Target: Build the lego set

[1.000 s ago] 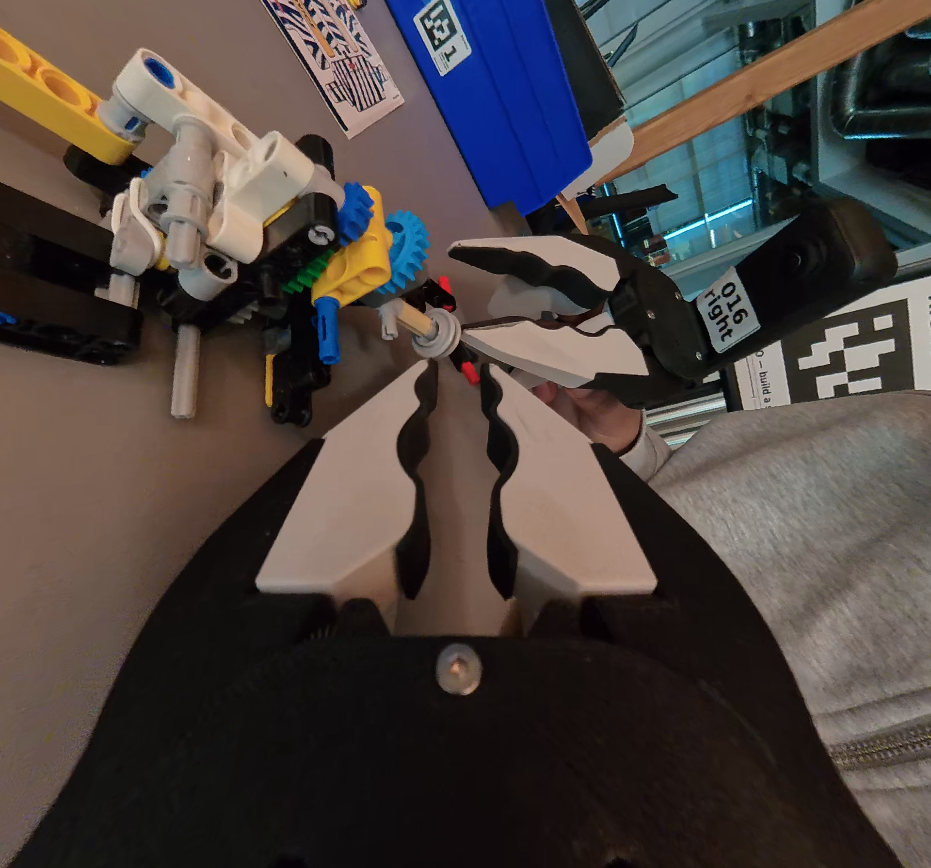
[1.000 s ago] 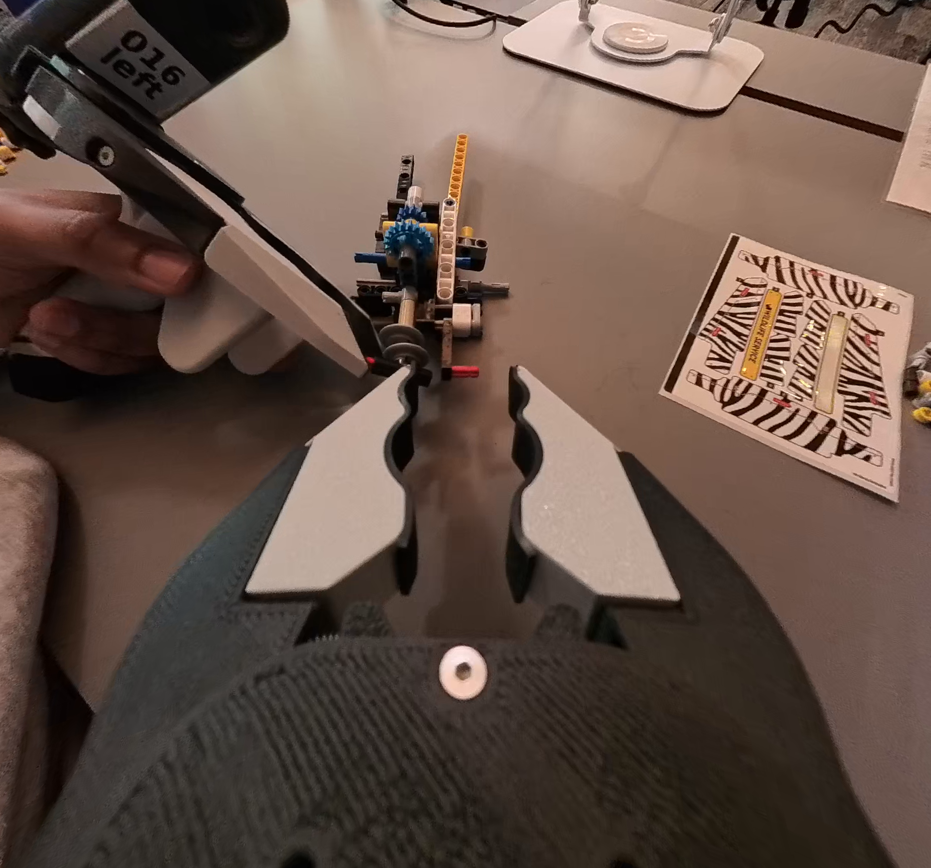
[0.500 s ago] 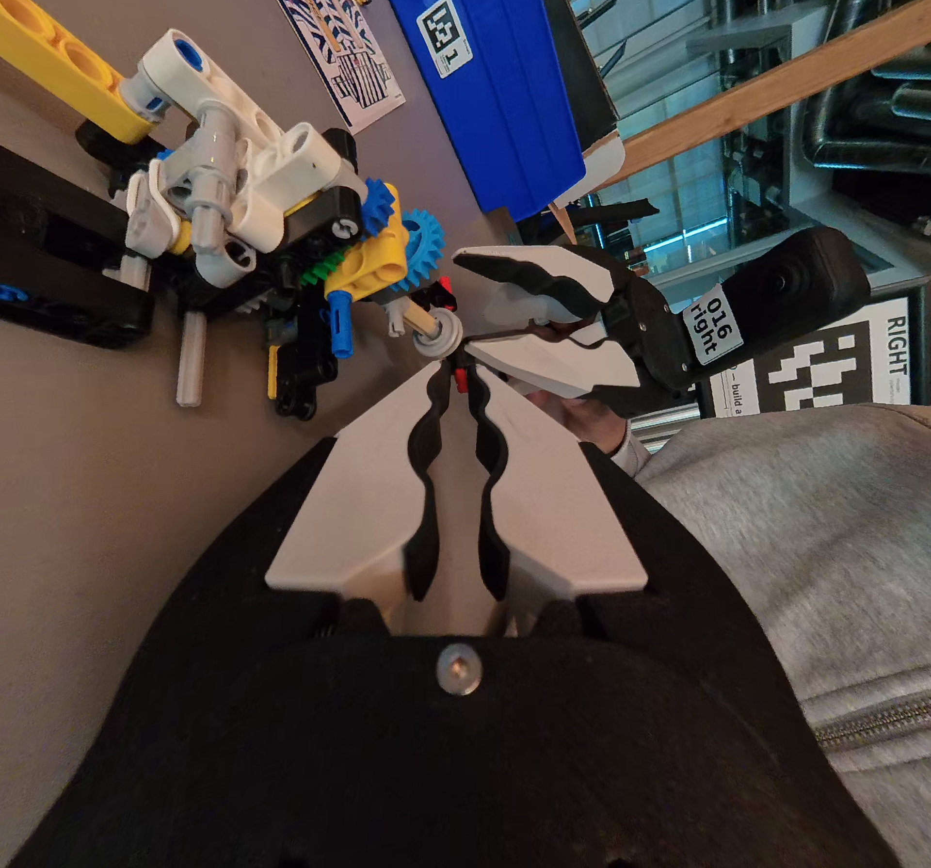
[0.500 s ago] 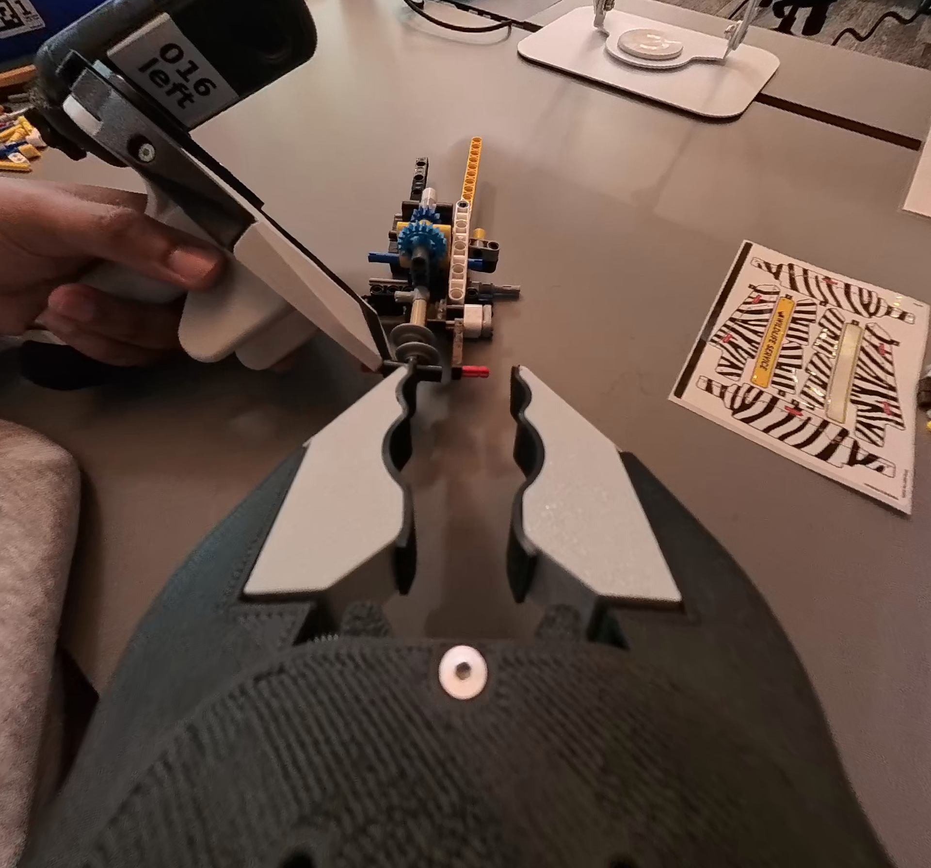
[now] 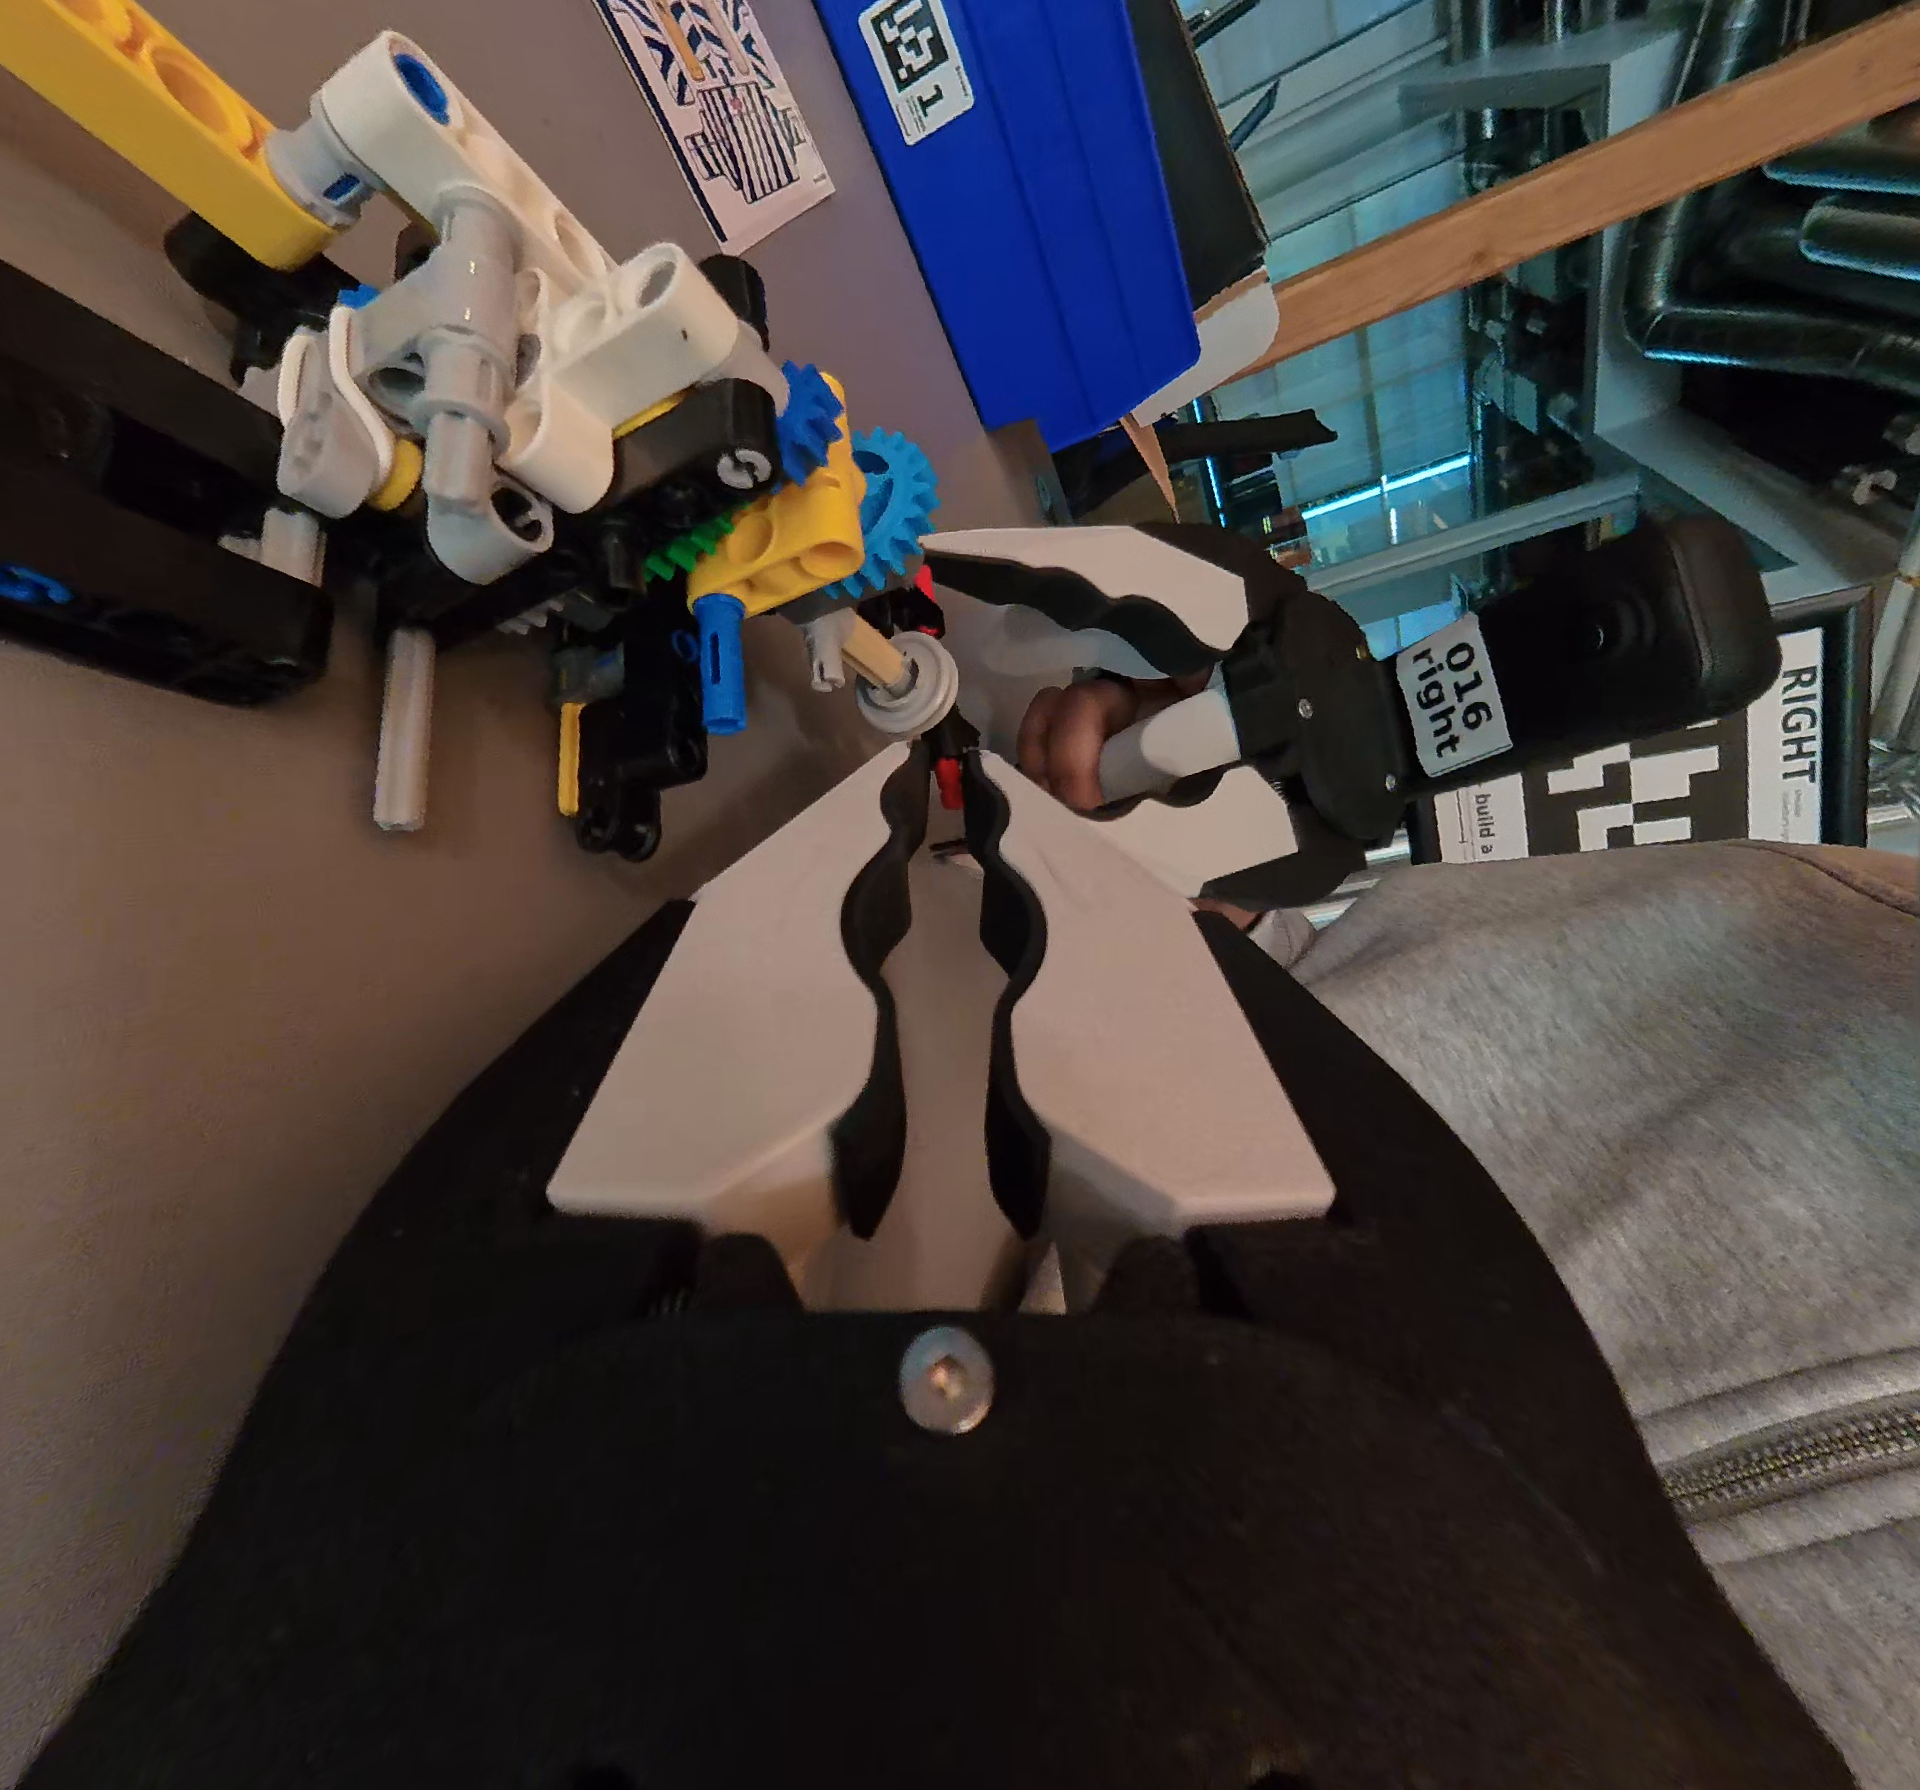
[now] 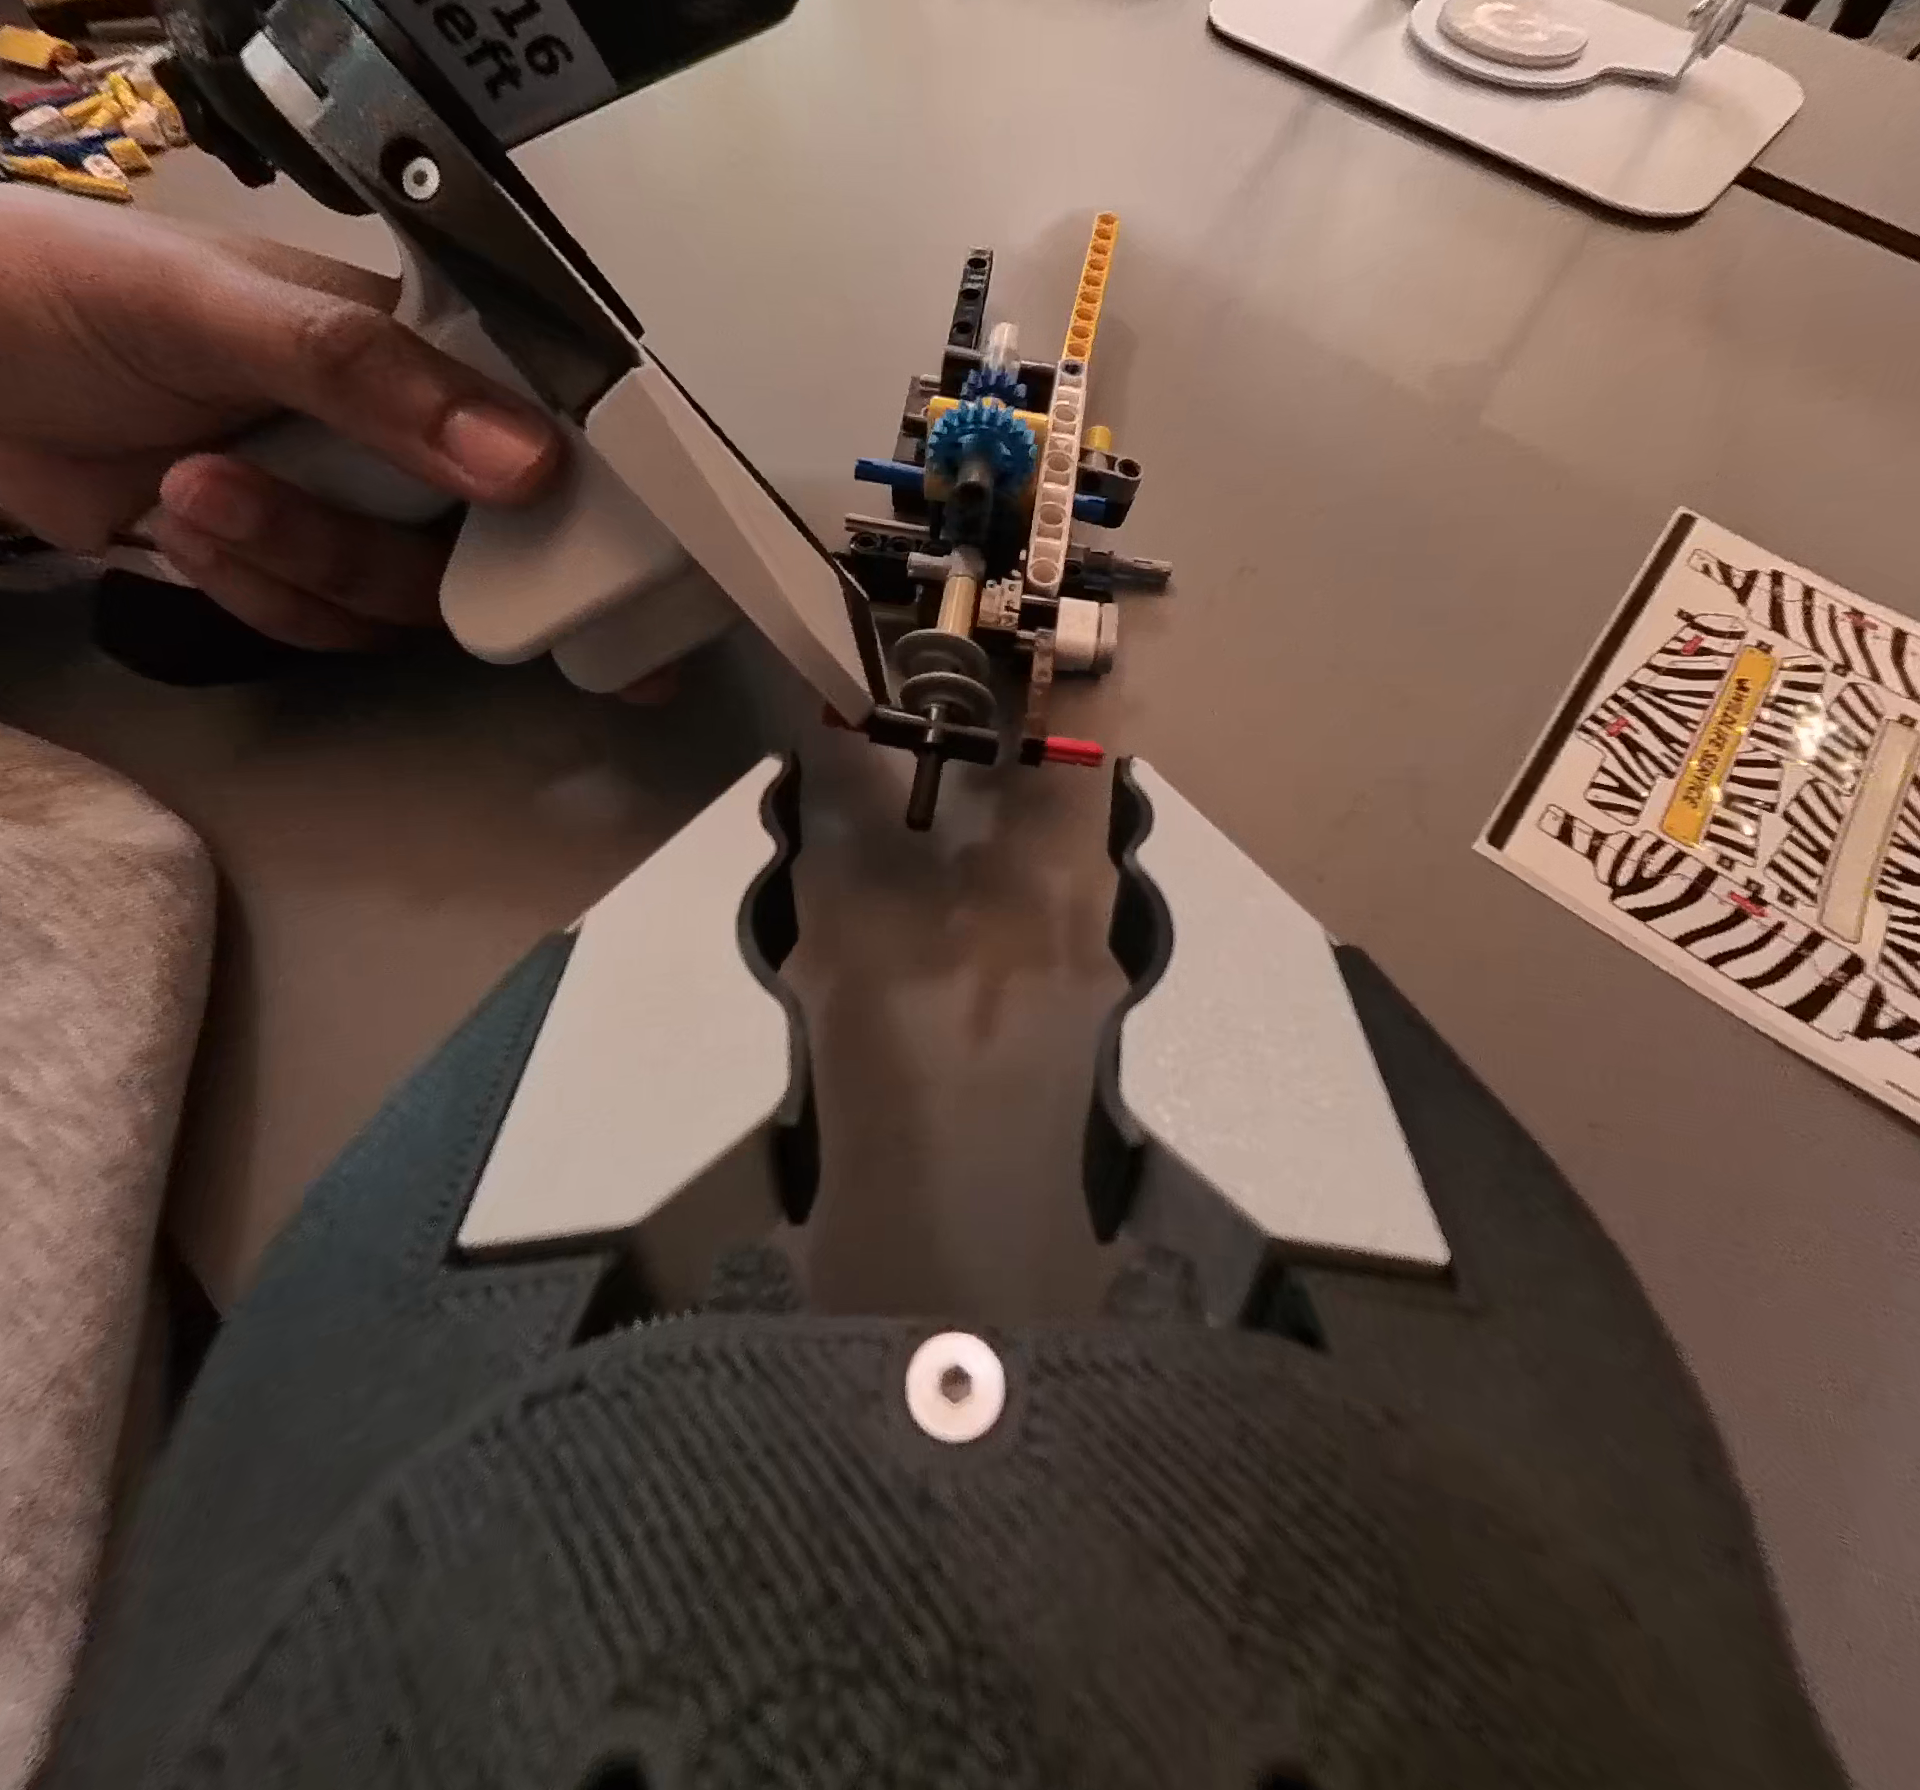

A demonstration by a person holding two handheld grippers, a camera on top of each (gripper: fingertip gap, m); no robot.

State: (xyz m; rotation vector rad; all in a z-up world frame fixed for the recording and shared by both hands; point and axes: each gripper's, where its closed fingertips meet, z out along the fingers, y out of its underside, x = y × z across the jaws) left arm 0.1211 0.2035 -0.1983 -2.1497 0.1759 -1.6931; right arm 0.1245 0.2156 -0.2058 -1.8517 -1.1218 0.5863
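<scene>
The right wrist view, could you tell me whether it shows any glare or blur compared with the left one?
Right wrist view: glare on the glossy zebra sticker sheet, soft sheen on the table; Lego assembly sharp. Left wrist view: strong fisheye bending, no obvious glare.

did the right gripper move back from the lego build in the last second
Yes. In the right wrist view the right gripper has backed off toward the camera: its open tips now sit short of the lego build's black axle end rather than beside the grey wheel.

You have two grippers, left gripper (image 5: 943, 784) and right gripper (image 6: 951, 774), one Lego model (image 6: 1023, 504), one zebra-striped sticker sheet (image 6: 1756, 805), and one blue bin (image 5: 997, 130).
</scene>
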